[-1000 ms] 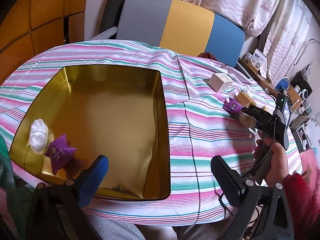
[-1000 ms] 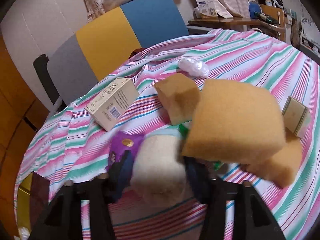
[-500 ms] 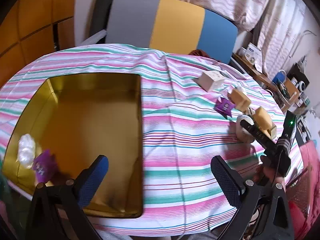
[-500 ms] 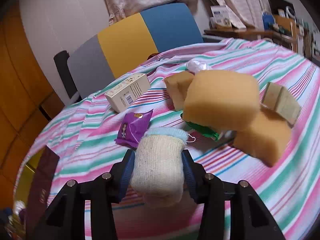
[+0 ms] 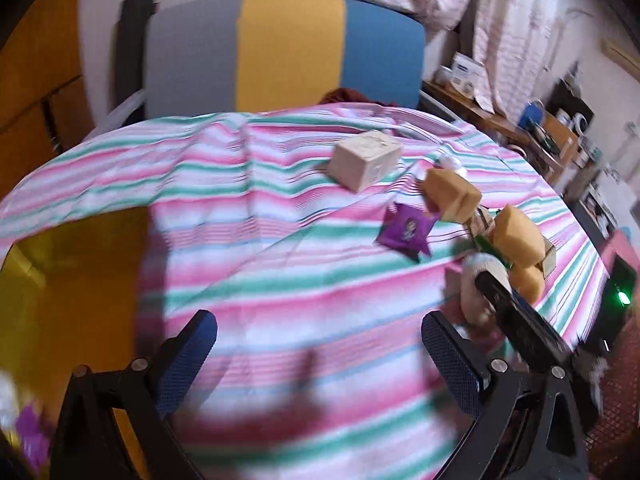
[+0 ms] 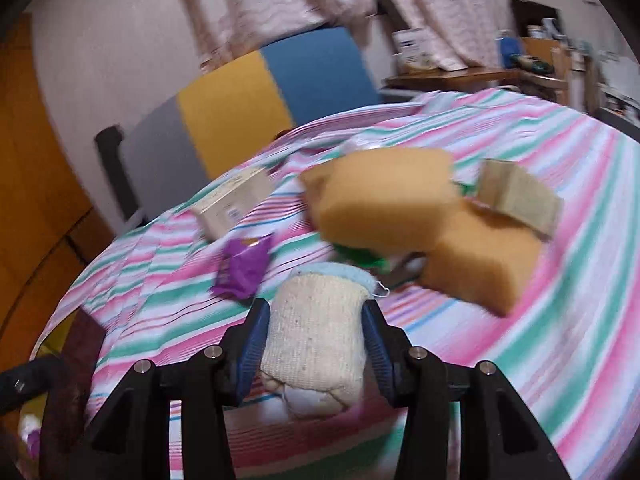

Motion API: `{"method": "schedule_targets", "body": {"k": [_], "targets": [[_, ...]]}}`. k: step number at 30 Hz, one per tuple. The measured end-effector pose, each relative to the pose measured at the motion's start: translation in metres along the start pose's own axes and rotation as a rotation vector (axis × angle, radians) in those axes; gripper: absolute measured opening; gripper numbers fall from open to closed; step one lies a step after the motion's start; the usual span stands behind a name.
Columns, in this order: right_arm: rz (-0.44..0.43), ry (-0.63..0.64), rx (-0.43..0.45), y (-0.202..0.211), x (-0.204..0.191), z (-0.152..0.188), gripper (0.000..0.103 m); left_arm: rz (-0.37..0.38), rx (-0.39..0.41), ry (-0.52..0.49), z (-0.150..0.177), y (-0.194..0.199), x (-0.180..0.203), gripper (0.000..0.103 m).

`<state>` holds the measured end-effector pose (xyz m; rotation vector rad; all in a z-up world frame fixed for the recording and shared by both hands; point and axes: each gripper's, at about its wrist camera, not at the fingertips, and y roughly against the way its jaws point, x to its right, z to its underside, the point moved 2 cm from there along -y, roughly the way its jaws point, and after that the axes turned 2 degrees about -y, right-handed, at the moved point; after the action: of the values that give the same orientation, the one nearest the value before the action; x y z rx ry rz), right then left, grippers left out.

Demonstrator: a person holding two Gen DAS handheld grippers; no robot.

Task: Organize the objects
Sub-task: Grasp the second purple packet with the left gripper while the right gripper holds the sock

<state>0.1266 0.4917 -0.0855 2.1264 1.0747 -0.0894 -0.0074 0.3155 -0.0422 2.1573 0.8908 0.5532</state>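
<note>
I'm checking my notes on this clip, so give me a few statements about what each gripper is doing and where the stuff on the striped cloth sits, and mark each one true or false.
1. The right gripper is shut on the rolled sock. True.
2. The left gripper holds the purple packet. False: it is open and holds nothing; the packet lies on the striped cloth.
3. The gold tray sits at the left in the left wrist view. True.
4. The cream box is inside the tray. False: it rests on the cloth near the chair.
</note>
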Motion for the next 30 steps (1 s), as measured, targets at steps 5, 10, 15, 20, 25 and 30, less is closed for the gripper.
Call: {"method": "schedule_targets", "body": {"k": [5,10,15,20,25,30], "targets": [[-0.026,-0.051,-0.009,-0.004,0.010,0.000,0.048,0.037,-0.029,-0.063,-0.031,-0.048,0.027,0.103],[-0.030,-0.046,-0.015,-0.006,0.011,0.000,0.048,0.029,-0.012,-0.154,-0.055,-0.090,0.051,0.101],[-0.041,-0.056,-0.028,-0.010,0.013,0.001,0.052,0.036,-0.013,-0.265,-0.058,-0.113,0.061,0.096],[-0.046,-0.051,-0.036,-0.011,0.013,0.002,0.053,0.093,-0.094,-0.217,-0.066,-0.140,0.062,0.079],[-0.050,-0.054,-0.036,-0.011,0.013,0.002,0.053,0.036,-0.053,-0.229,-0.070,-0.144,0.067,0.050],[-0.047,-0.049,-0.038,-0.011,0.013,0.002,0.054,0.012,0.012,-0.226,-0.058,-0.137,0.051,0.044]]}}
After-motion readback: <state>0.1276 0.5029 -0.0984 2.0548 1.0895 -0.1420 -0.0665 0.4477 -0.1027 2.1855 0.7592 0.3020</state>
